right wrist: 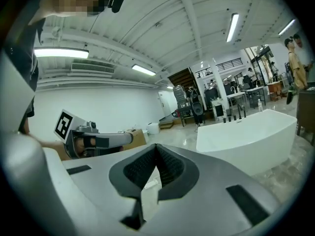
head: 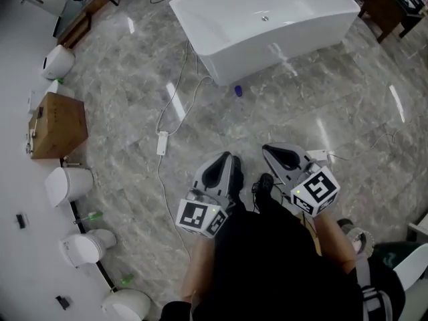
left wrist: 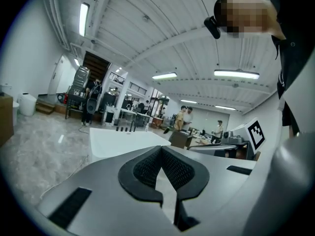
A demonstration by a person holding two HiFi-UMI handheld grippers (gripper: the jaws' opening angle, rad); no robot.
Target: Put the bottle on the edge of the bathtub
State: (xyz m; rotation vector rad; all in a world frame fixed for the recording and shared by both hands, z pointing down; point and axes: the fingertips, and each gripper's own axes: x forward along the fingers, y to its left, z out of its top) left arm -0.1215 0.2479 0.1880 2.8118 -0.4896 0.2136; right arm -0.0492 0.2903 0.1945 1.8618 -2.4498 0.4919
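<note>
Both shut, empty: left gripper (head: 227, 159), right gripper (head: 271, 151); open floor (head: 321, 105) to bathtub (head: 267, 49), maybe bottle (head: 238, 91).

The bathtub (head: 267, 19) is running off the head view's top edge. A small blue thing (head: 238, 91) on the floor (head: 301, 112) beside it is showing too small to identify. The bottom edge is cutting a white toilet (head: 127, 306).
</note>
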